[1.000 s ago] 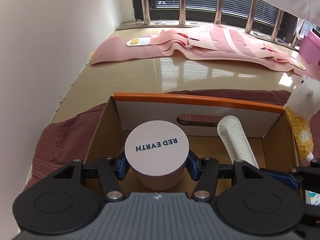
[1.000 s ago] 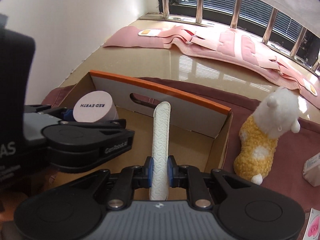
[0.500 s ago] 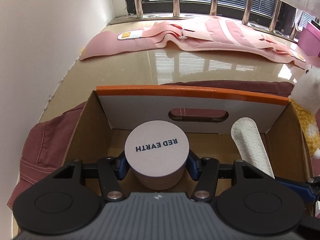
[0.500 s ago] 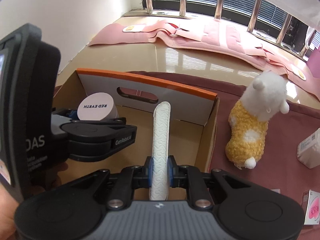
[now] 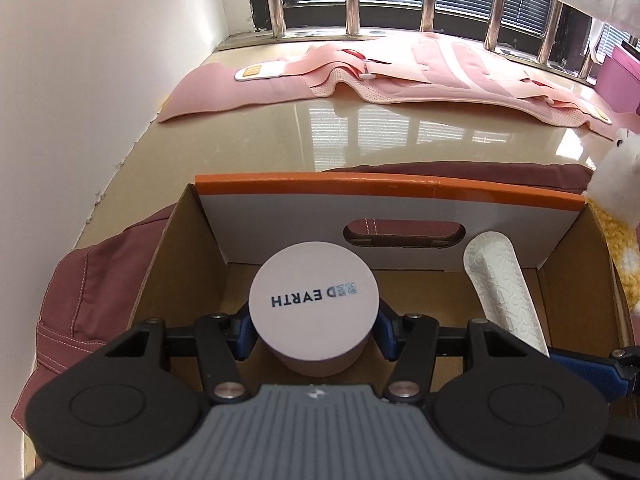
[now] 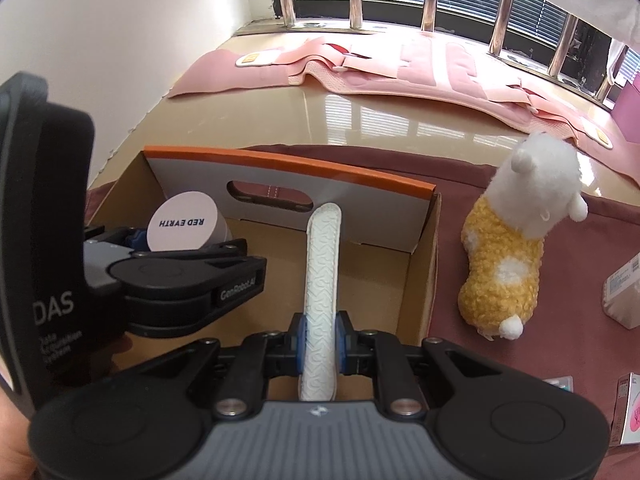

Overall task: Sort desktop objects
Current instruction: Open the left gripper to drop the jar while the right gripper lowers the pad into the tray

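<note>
left gripper (image 5: 314,330): I've got it clamped on the round pink RED EARTH jar (image 5: 314,304), blue pads squeezing both sides, jar upright and hanging inside the cardboard box (image 5: 384,188), left half, near the back wall with the handle cut-out.

right gripper (image 6: 320,334): pinched tight on the white embossed pad (image 6: 322,280), gripping its near end, so the rest sticks forward into the right half of the box with its tip up by the back wall.

step in hand: I'd call it dropping both items into the box. Neither is let go yet.

how I'd do it: lower the jar until its base is on the cardboard before spreading the jaws, otherwise it may tip. For the pad, tilt it flatter so it lies on the floor instead of leaning on the wall, then release. One hand at a time, since the two grippers sit close together in there.

still outside: fluffy yellow-and-white plush toy (image 6: 516,256) on the maroon cloth (image 6: 560,344) just beside the box, plus a small white carton (image 6: 624,296) and packets at the far right edge.

can't see: the jar's bottom, hidden by its own lid and my gripper, so no idea if it's touching the floor. Box's near wall is behind the gripper bodies. The edge packets are cut off, labels unreadable.
</note>
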`<state>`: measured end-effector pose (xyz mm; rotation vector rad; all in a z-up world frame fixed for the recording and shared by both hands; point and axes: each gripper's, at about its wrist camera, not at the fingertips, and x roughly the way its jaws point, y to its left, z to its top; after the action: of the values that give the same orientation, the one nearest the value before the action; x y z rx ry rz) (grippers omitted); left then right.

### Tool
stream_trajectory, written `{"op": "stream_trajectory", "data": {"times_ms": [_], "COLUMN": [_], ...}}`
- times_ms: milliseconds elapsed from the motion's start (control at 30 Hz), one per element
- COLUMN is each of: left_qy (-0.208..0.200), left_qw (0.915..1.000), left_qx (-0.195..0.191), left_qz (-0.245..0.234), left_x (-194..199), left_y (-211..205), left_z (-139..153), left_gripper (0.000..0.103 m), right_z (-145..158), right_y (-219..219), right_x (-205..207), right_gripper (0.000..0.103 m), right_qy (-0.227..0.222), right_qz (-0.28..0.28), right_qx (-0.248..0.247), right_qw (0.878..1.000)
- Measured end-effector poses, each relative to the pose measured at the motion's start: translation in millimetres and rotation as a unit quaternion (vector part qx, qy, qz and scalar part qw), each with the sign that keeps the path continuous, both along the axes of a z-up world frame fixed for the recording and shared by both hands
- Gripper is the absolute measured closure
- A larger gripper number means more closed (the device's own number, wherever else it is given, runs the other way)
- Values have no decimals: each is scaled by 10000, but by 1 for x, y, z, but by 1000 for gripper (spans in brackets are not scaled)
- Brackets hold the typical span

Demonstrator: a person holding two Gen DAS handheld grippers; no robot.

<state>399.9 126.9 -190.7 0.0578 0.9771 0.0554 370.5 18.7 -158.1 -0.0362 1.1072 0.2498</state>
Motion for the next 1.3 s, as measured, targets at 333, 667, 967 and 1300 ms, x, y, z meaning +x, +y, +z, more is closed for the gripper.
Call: {"op": "stream_trajectory", "data": {"times_ms": [333,667,967,1300], "left_qy": [-374,-865,-551,-538], "left_qw": [9990,9957,9971,9980], "left_qx": [176,338,-49,-233], "left_qz": [-193,21,521,253], "left_x": [-13,-38,-54,-62], "left_y": [-5,20,60,54], "left_z": [35,93,102,102], "left_gripper": [12,2,0,0], "right_z": [7,-4,-15,-23], "right_y": [-10,-1,7,10], "right_x": [-4,7,13,13], "right_gripper": [89,89,89,88], "right_qy": [17,177,371,503], "right_qz": [-165,-84,39,8], "right_qx": [224,279,97,-18], "right_qw": [9996,9994,9993,9987]}}
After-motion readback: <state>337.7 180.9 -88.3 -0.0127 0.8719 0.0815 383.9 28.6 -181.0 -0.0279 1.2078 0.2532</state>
